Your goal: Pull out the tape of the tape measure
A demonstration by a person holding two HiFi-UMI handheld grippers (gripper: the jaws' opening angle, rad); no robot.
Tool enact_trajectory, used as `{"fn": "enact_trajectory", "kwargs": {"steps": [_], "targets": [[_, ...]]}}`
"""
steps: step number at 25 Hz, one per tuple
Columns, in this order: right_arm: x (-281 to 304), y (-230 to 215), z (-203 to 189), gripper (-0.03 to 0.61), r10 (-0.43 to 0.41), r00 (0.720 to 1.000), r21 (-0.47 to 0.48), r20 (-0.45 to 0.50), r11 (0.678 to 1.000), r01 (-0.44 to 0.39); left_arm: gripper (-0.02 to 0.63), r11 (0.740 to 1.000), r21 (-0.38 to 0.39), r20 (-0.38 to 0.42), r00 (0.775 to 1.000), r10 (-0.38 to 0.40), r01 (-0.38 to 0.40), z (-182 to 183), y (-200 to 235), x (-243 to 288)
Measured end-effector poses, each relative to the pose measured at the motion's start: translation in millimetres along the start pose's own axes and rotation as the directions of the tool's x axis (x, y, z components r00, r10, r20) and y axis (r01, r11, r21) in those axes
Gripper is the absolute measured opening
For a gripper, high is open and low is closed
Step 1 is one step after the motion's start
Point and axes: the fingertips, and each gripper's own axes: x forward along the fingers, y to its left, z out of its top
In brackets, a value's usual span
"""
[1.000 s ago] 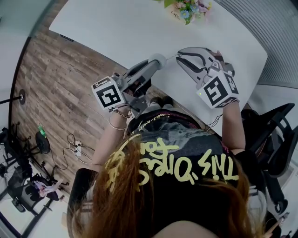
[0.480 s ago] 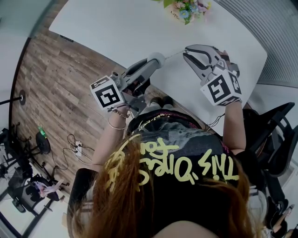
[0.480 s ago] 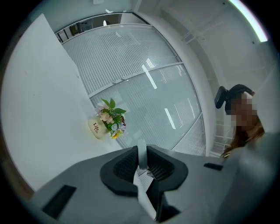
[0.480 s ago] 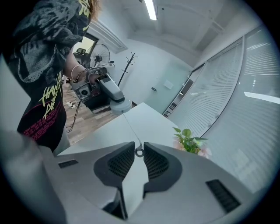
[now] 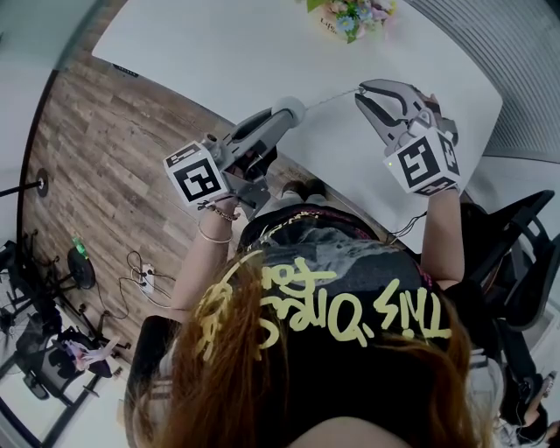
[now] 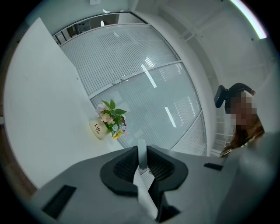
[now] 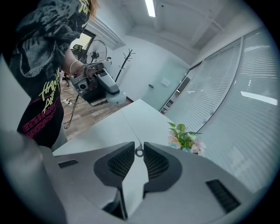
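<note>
My left gripper is nearly closed, clamped on the tape measure case and held level near the white table's edge. My right gripper has narrow jaws pinching the end ring. A thin tape runs taut between the two grippers, above the table.

An office doubling as a recording room: a wide white desk, a black swivel office chair, wood-plank flooring, glass walls with pale slatted blinds, a ceiling strip light, a black coat stand and black tripods with cables.
</note>
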Motion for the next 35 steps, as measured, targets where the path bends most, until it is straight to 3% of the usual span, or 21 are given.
{"fn": "enact_trajectory", "kwargs": {"steps": [17,28,35], "targets": [[-1,-11,-23,0.067,-0.047,0.999,-0.009,-0.021,0.999,0.047,0.057,0.999,0.038,-0.003,1.0,-0.007,0.007,2,-5,-1],[-15,-29,-53,0.067,-0.125,0.984,-0.032,-0.124,0.992,0.122,0.057,0.999,0.041,-0.001,1.0,-0.004,0.004,3,-7,-4],[-17,-35,-63,0.067,-0.146,0.981,-0.017,-0.13,0.989,0.145,0.057,0.999,0.046,-0.005,1.0,-0.014,0.015,3,-7,-4]]}}
